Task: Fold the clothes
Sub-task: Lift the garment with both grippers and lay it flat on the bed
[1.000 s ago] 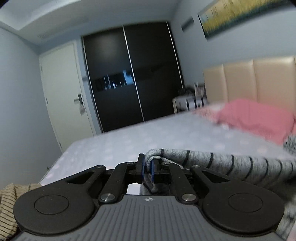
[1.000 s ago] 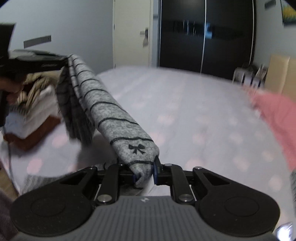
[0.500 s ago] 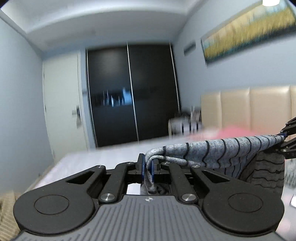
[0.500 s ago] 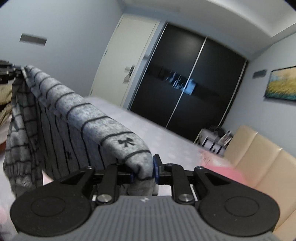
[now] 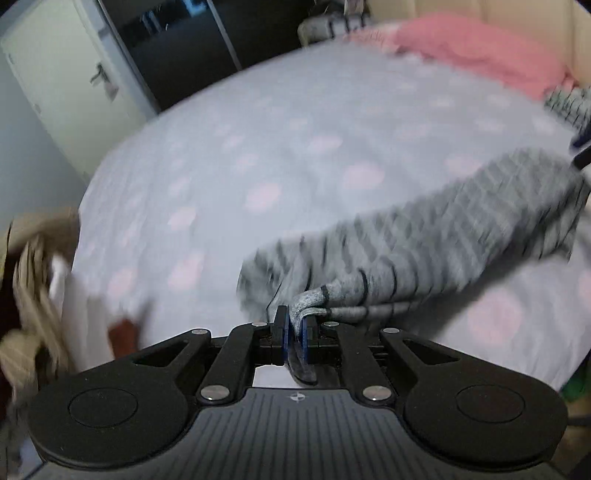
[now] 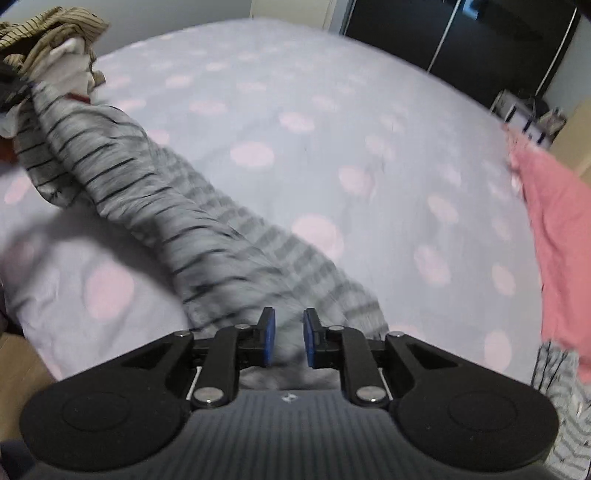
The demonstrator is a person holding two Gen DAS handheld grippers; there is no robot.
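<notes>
You're lowering the striped grey garment [image 6: 192, 206] from mid-air onto the bed [image 6: 332, 110], your left gripper [image 5: 294, 326] staying clamped on its corner while your right gripper [image 6: 286, 338] is opening around the other end, so the laying-out step is nearly finished.

A bed [image 5: 295, 122] with a pale sheet dotted pink fills both views. A pink pillow [image 5: 476, 51] lies at its head end, before a beige headboard [image 5: 517, 14]. Beyond the far edge stand a dark wardrobe [image 5: 177, 44] and a cream door [image 5: 70, 92]. Everything is blurred.
</notes>
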